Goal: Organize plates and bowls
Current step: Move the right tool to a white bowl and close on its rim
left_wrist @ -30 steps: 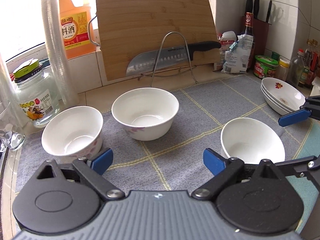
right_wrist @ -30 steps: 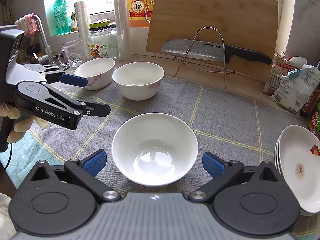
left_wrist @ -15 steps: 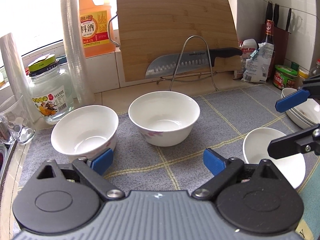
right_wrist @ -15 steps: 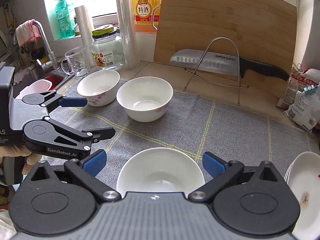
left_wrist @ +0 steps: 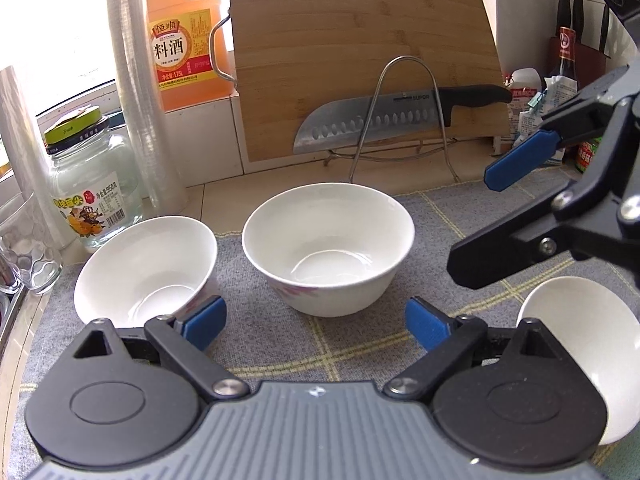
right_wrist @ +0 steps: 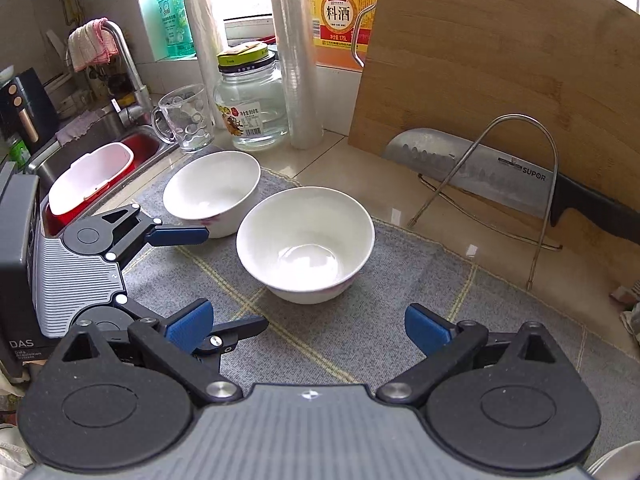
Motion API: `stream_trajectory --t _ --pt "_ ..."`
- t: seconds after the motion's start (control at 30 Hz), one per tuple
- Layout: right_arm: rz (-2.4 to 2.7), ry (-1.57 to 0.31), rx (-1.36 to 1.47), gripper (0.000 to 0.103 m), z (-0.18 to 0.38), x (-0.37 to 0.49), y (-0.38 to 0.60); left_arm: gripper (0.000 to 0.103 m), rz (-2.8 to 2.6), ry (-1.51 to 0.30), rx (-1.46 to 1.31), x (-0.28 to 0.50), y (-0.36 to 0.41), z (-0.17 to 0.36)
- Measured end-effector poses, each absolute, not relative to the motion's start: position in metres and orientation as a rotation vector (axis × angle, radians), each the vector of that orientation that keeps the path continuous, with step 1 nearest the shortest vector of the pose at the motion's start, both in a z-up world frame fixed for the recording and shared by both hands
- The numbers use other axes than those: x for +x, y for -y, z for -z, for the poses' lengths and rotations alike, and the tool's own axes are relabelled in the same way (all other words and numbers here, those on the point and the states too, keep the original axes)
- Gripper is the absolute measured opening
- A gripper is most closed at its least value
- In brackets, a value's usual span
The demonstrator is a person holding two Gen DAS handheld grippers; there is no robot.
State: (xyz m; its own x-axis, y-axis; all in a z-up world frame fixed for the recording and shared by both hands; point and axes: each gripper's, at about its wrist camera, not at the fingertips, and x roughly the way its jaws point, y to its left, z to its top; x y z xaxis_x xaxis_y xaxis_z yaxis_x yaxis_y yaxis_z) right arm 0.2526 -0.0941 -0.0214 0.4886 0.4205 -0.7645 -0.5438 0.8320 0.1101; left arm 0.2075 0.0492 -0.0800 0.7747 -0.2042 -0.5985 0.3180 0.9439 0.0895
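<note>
At centre frame on the grey cloth, the middle bowl sits upright, white with a faint floral mark, a second bowl near its left. A third bowl at lower right lies partly hidden, perhaps tilted. Behind stand the cutting board and knife. The left gripper and right gripper gape empty; the right has crept closer, off the third bowl.

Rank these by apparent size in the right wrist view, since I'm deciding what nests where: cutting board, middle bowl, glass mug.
1. Cutting board, clearly largest.
2. Middle bowl.
3. Glass mug, smallest-looking; it stands farther back, so this is less sure.
</note>
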Motion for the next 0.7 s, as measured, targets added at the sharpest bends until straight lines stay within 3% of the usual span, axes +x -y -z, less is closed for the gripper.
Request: stream_trajectory --t 0.4,0.7 --pt "-0.666 -0.922 -0.163 0.102 0.037 0.304 0.085 0.086 0.295 -0.631 0.188 0.225 -0.040 0.086" --pt "-0.701 -0.951 -0.166 0.093 0.049 0.330 0.073 0.081 0.299 -0.634 0.179 0.228 -0.040 0.087"
